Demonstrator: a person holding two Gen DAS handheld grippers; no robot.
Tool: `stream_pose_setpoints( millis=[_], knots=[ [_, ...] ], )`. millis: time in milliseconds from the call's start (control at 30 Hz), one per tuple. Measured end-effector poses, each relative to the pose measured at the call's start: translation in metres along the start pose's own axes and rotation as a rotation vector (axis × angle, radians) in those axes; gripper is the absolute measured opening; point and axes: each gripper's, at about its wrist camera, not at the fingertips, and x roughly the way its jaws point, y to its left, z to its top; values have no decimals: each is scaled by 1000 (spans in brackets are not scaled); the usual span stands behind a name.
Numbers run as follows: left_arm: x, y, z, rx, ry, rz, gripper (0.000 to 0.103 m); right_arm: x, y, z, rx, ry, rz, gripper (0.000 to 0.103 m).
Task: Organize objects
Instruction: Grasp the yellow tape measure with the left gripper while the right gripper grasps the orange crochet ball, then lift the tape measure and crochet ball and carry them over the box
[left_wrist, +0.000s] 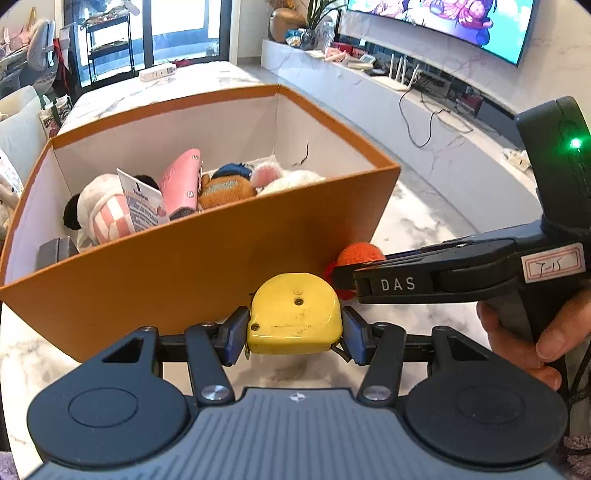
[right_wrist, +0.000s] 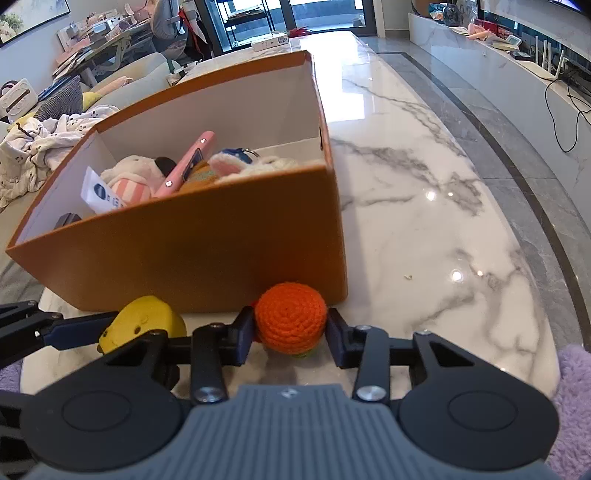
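Left gripper (left_wrist: 294, 330) clamped on yellow tape measure (left_wrist: 294, 314), right gripper (right_wrist: 290, 334) closed on orange crochet ball (right_wrist: 290, 317), both just before orange box (right_wrist: 221, 236); soft ball may squeeze out during lift.

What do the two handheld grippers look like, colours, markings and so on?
Both are black linkage grippers with dark blue finger pads, round black discs either side and a ribbed grey body. Seen from the left wrist, the right gripper has a black pistol handle, white "DAS" lettering, a handwritten white label and a lit green light. The left gripper matches. No sleeve shows.
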Motion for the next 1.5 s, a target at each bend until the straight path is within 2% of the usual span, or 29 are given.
stream_pose_setpoints(
  millis=[400, 567, 700, 1100, 1267, 1500],
  knots=[
    [-55, -2, 17, -1, -145, -30, 62, -69, 25, 13, -48, -138, 104, 43],
    [-65, 6, 33, -1, -203, -33, 62, -92, 31, 23, -58, -216, 118, 43],
    [-58, 19, 52, -20, -219, -22, 62, -100, 33, 38, -74, -265, 91, 43],
    [2, 58, 116, -79, -157, -19, 62, -71, 19, 102, -35, -259, 68, 43],
    [41, 71, 141, -133, -97, -99, 62, -56, 10, 134, -26, -267, 66, 43],
    [84, 79, 157, -131, 2, -74, 62, -25, 4, 161, -20, -241, 73, 43]
  ],
)
